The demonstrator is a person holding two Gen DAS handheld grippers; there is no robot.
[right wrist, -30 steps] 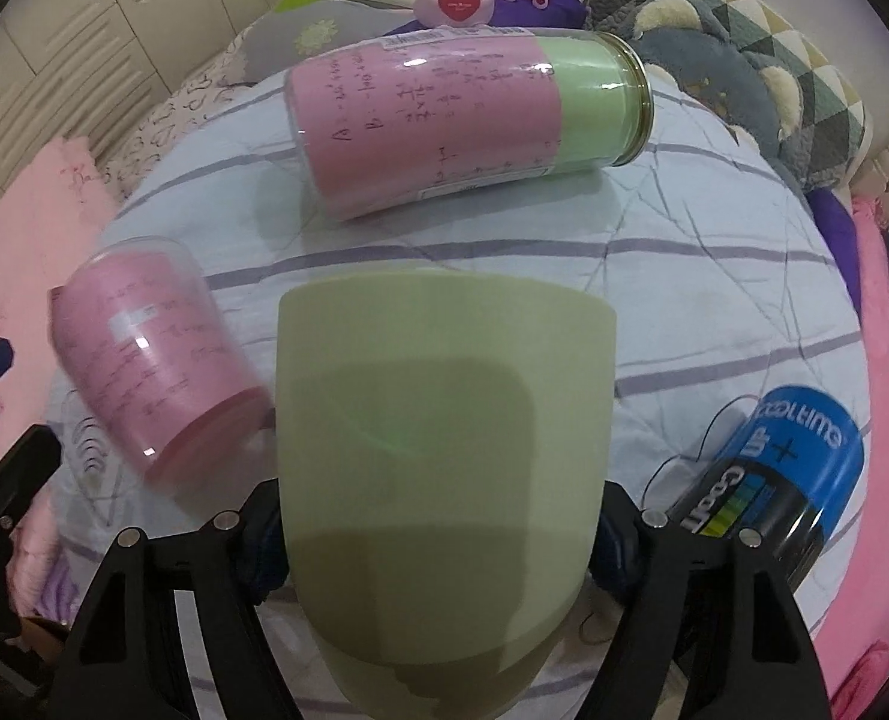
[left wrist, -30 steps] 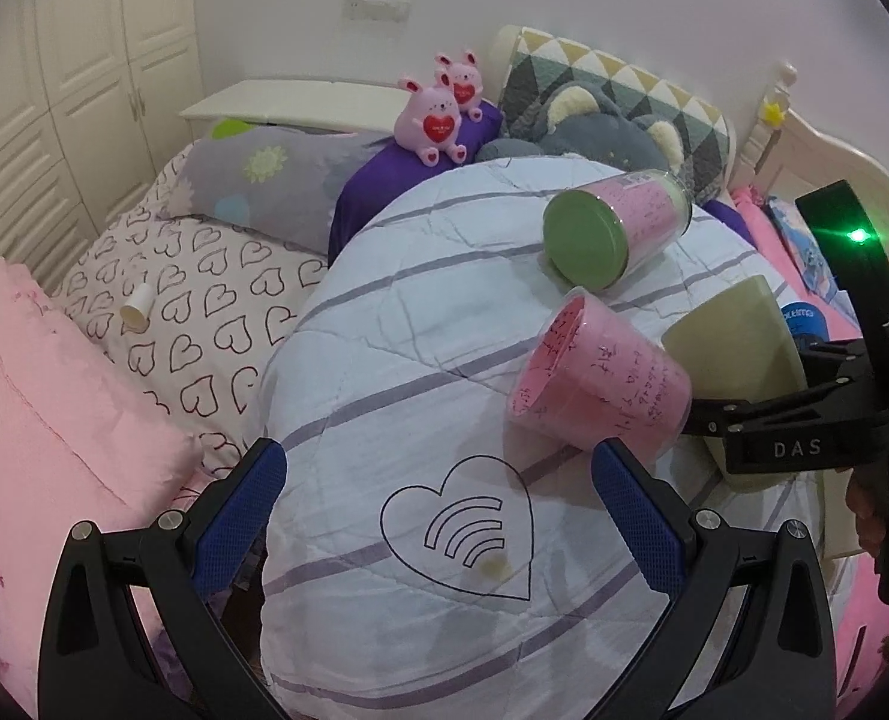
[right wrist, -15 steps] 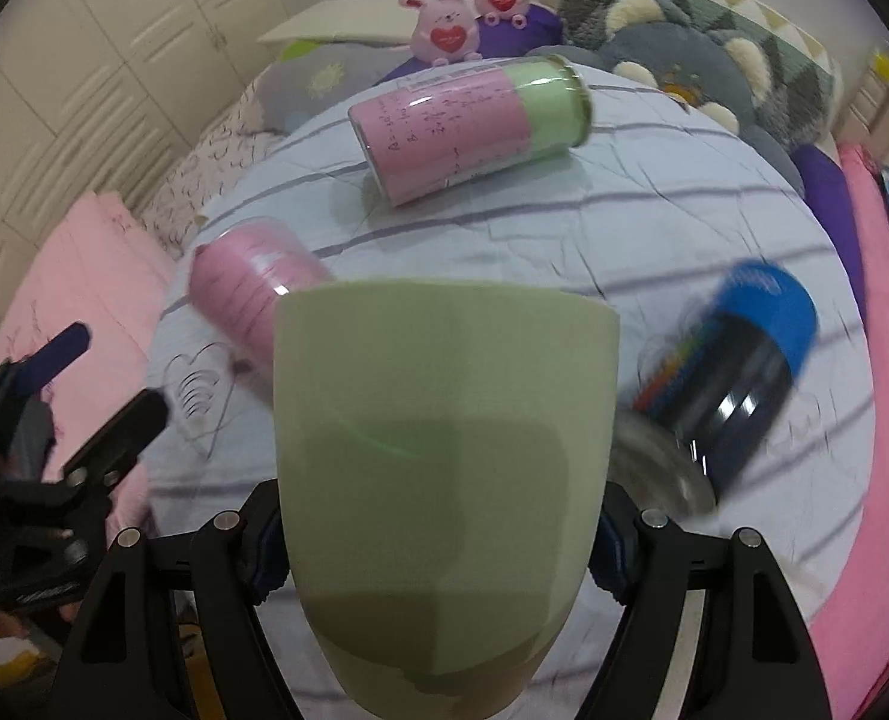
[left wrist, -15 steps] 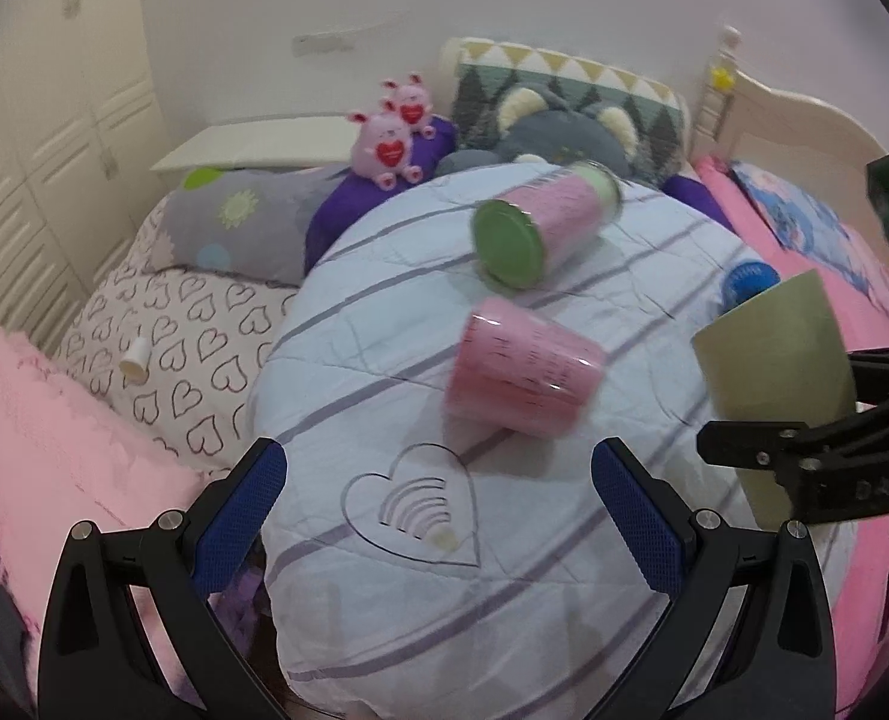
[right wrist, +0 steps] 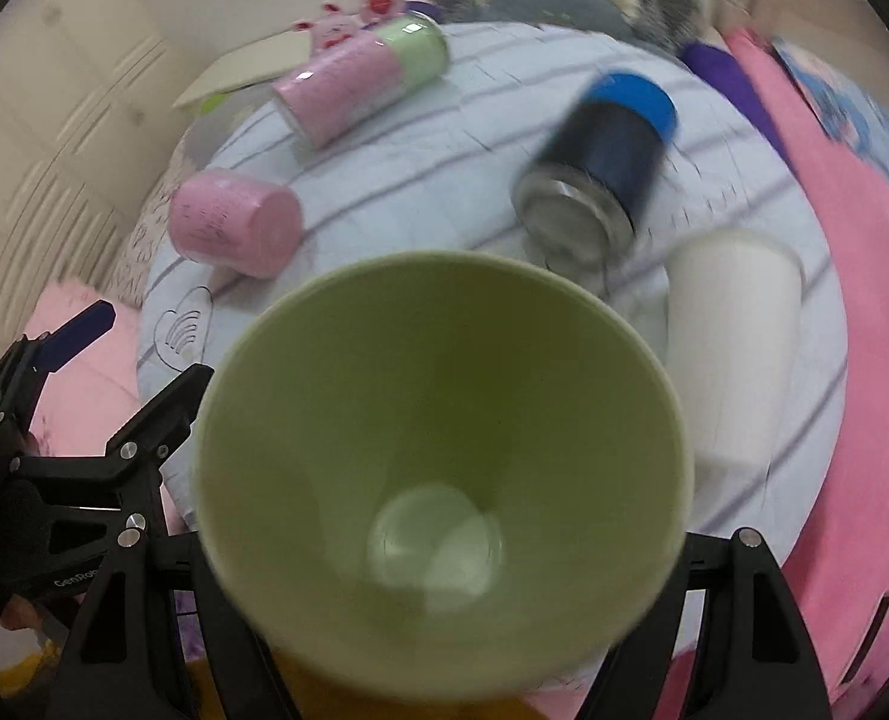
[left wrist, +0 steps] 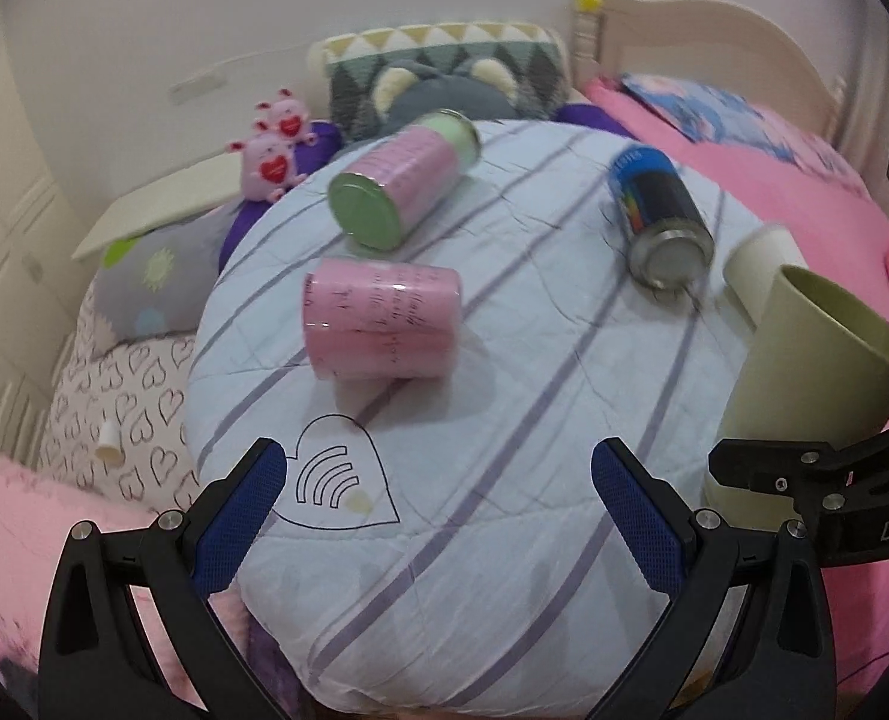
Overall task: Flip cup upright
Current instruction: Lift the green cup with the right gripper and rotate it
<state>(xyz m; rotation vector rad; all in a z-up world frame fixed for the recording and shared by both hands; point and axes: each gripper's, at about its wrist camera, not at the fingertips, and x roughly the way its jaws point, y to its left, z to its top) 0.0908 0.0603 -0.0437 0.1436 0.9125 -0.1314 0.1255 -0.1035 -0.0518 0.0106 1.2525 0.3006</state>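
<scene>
My right gripper (right wrist: 438, 588) is shut on a pale green cup (right wrist: 438, 468), held above the near right edge of the round quilted cushion (left wrist: 444, 456). The cup's mouth faces the right wrist camera, so I see down to its bottom. In the left wrist view the green cup (left wrist: 804, 384) stands tilted, mouth up and to the right, with the right gripper (left wrist: 804, 480) clamped low on it. My left gripper (left wrist: 438, 510) is open and empty over the cushion's near edge.
On the cushion lie a pink cup (left wrist: 381, 321) on its side, a pink-and-green can (left wrist: 402, 180), a blue-and-black can (left wrist: 663, 216) and a white cup (left wrist: 756, 264). Pillows and plush toys (left wrist: 273, 147) sit behind. Pink bedding (left wrist: 774, 180) is at right.
The right gripper has turned the green cup from mouth-down to mouth-up and lifted it back. The left gripper has pulled back from the cushion. The blue can and white cup came into view.
</scene>
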